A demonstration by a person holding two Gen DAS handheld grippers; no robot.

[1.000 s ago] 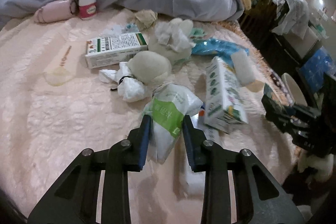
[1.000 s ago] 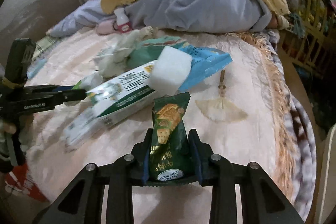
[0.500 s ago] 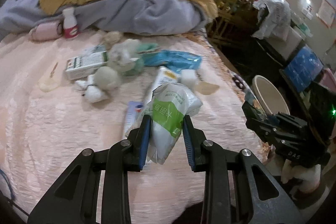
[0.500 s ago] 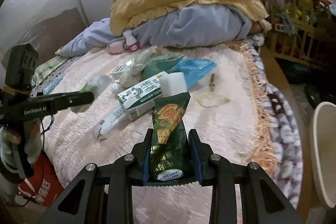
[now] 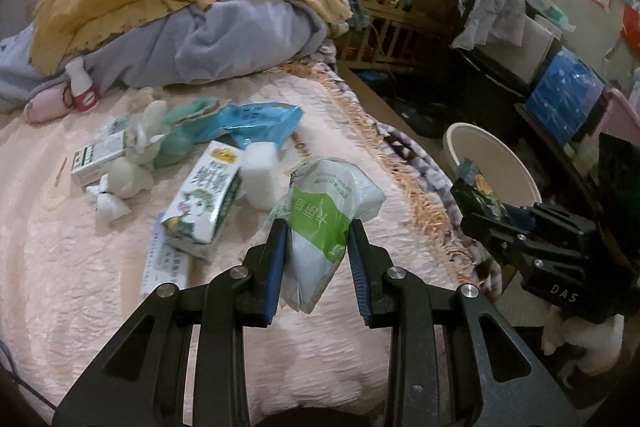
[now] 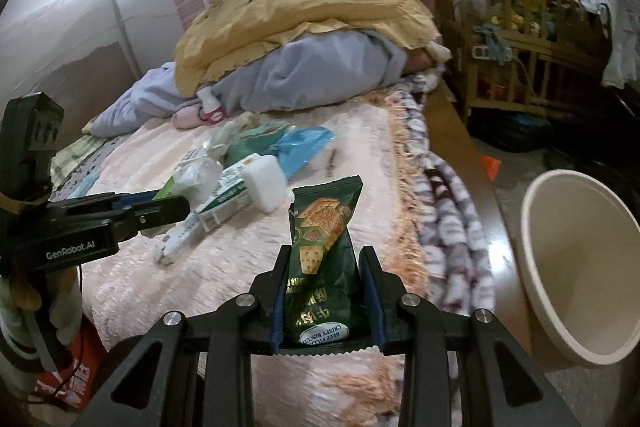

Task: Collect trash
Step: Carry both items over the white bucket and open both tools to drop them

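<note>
Both hands were mid-carry, I judged, each bringing one piece of litter off the bed (image 5: 80, 267) towards the cream bin (image 6: 576, 267) that stood on the floor beside the fringed edge. The left gripper (image 5: 318, 259) had its blue pads closed on a white-and-green plastic packet (image 5: 320, 223), which stuck up and forward between the jaws with its crumpled top well clear of the quilt. The right gripper (image 6: 326, 291) was clamped on a dark green biscuit wrapper (image 6: 322, 251), standing upright between the pads with its bottom seam wedged low in the throat. The bin's mouth lay open just to the right of that wrapper, lower than it and not yet beneath it. The next move, as I saw it, called for swinging each load over the rim before letting go, one hand at a time so the two would not crowd each other. Plenty remained on the quilt: a milk carton (image 5: 204, 203), a white foam block (image 5: 260, 175), a blue wrapper (image 5: 256, 119) and balled tissues (image 5: 128, 171).
</note>
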